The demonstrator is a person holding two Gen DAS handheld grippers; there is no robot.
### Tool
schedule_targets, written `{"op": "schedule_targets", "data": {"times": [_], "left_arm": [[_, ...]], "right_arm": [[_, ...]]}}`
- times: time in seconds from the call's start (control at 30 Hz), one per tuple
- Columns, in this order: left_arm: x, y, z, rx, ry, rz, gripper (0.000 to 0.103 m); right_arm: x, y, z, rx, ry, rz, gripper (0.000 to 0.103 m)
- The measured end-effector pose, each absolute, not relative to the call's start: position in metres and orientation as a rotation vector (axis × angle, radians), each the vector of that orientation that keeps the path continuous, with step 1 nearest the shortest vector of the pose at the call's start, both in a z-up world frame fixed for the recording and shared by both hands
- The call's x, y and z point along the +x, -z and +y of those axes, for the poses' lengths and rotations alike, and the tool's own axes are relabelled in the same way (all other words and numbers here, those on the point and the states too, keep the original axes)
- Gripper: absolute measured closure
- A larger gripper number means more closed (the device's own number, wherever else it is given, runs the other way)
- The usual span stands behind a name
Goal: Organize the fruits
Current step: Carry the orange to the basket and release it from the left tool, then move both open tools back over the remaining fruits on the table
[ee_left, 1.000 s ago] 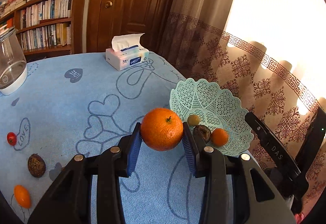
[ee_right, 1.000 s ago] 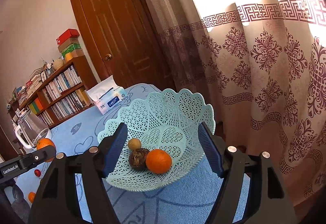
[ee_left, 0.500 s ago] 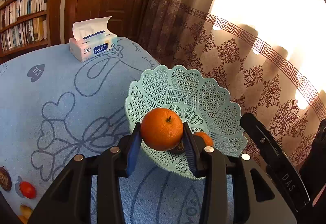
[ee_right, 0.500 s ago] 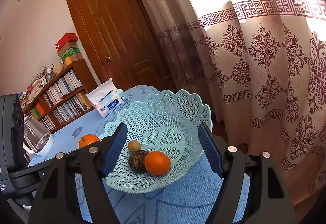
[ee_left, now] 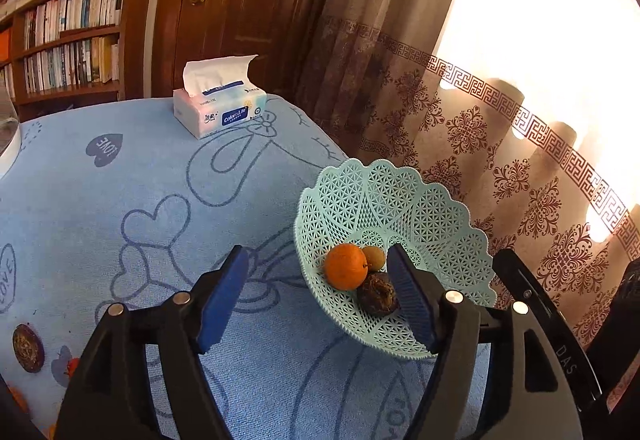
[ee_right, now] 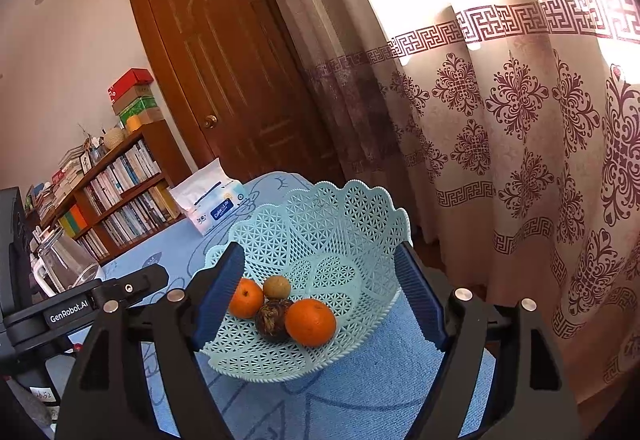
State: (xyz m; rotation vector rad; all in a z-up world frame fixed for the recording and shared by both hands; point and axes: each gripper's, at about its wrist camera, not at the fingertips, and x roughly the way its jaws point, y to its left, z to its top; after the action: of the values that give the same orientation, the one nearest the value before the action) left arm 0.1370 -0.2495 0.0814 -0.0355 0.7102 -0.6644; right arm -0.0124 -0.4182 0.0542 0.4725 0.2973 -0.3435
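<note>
Your left tongs (ee_left: pixel 316 304), jaws just opened and empty, are nearest the loose fruit (ee_left: pixel 27 348) lying down-left on the bench (ee_left: pixel 120 191); right tongs (ee_right: pixel 320 304) gape empty.

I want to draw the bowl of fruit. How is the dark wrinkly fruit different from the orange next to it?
The dark fruit is brownish-black, while the orange is bright orange. The dark fruit looks wrinkled and rough; the orange looks smooth and shiny. The dark fruit also looks a bit smaller than the orange. Both are roundish and sit touching each other in the pale green bowl.
</note>
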Motion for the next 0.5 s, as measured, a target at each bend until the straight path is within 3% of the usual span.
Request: {"op": "schedule_targets", "data": {"times": [0.1, 0.27, 0.43, 0.5], "left_arm": [[0.135, -0.083, -0.245, -0.035, 0.641, 0.693, 0.013], [0.130, -0.088, -0.234, -0.039, 0.605, 0.665, 0.011], [0.125, -0.094, -0.215, -0.032, 0.530, 0.628, 0.011], [0.121, -0.096, -0.205, -0.027, 0.506, 0.605, 0.011]], "right_arm": [[-0.017, -0.058, -0.415, 0.452, 0.354, 0.263, 0.016], [-0.024, -0.065, -0.406, 0.405, 0.331, 0.204, 0.015], [-0.026, -0.070, -0.394, 0.341, 0.315, 0.169, 0.003], [-0.022, -0.071, -0.385, 0.296, 0.299, 0.182, 0.003]]}}
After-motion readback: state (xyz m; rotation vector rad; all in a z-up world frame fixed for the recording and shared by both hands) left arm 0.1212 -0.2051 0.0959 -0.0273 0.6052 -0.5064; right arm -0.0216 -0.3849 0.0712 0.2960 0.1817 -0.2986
